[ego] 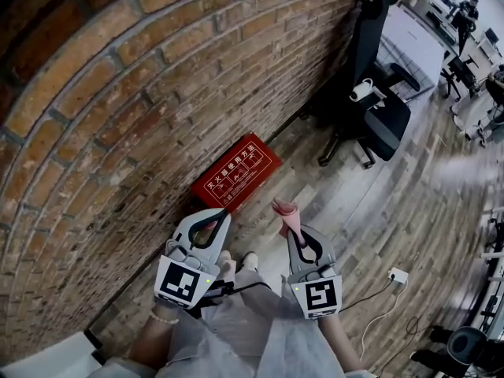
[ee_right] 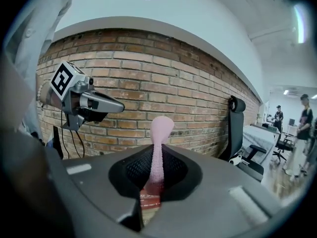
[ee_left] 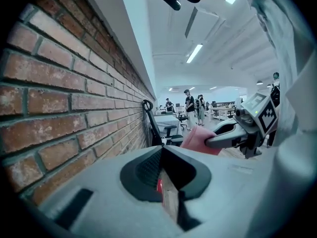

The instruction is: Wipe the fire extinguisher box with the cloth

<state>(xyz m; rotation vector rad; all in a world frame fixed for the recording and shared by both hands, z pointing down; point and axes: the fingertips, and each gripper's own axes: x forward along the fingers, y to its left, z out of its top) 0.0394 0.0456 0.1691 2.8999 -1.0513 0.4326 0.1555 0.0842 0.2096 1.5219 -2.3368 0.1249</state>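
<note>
The red fire extinguisher box point(ego: 236, 172) lies on the wood floor against the brick wall point(ego: 118, 93), with white print on its lid. Both grippers hang above it, on the near side. My right gripper point(ego: 290, 228) is shut on a pink cloth point(ego: 285, 211) that sticks up past its tips. In the right gripper view the cloth point(ee_right: 161, 133) stands upright between the jaws of my right gripper point(ee_right: 156, 177). My left gripper point(ego: 224, 213) is shut and holds nothing. In the left gripper view a sliver of the red box point(ee_left: 159, 186) shows through its jaws.
A black office chair point(ego: 370, 93) stands by the wall beyond the box. A white power strip point(ego: 398, 275) with a cable lies on the floor at the right. Desks and people are far off in the room. The person's shoes point(ego: 250, 260) are just behind the grippers.
</note>
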